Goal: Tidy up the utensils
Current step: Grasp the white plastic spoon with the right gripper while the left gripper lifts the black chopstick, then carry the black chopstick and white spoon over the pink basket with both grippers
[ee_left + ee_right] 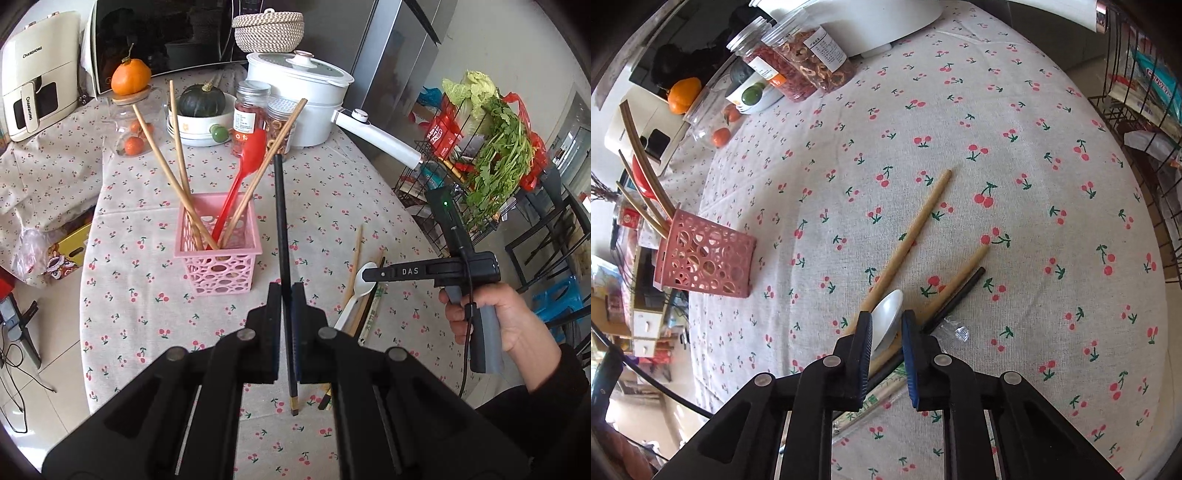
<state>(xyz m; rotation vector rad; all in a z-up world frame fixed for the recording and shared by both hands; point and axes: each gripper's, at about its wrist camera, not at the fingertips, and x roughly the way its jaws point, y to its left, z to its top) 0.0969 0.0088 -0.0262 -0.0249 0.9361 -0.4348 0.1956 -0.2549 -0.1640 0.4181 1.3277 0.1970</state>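
Note:
My left gripper (286, 291) is shut on a black chopstick (280, 206), held above the table just right of the pink basket (218, 254). The basket holds a red spoon (251, 155) and several wooden chopsticks (162, 155). My right gripper (886, 321) points down at a pile of utensils, its pads pressing both sides of a white spoon (888, 310). Around the spoon lie two wooden chopsticks (916, 221), a second black chopstick (960, 295) and a wrapped pair (882, 395). The left wrist view shows the right gripper (369, 275) in a person's hand over that pile.
A white pot (295, 107) with a long handle, two jars (251, 114) and a bowl with a green squash (201, 99) stand at the back of the table. A wire rack with greens (491, 155) stands beyond the table's right edge.

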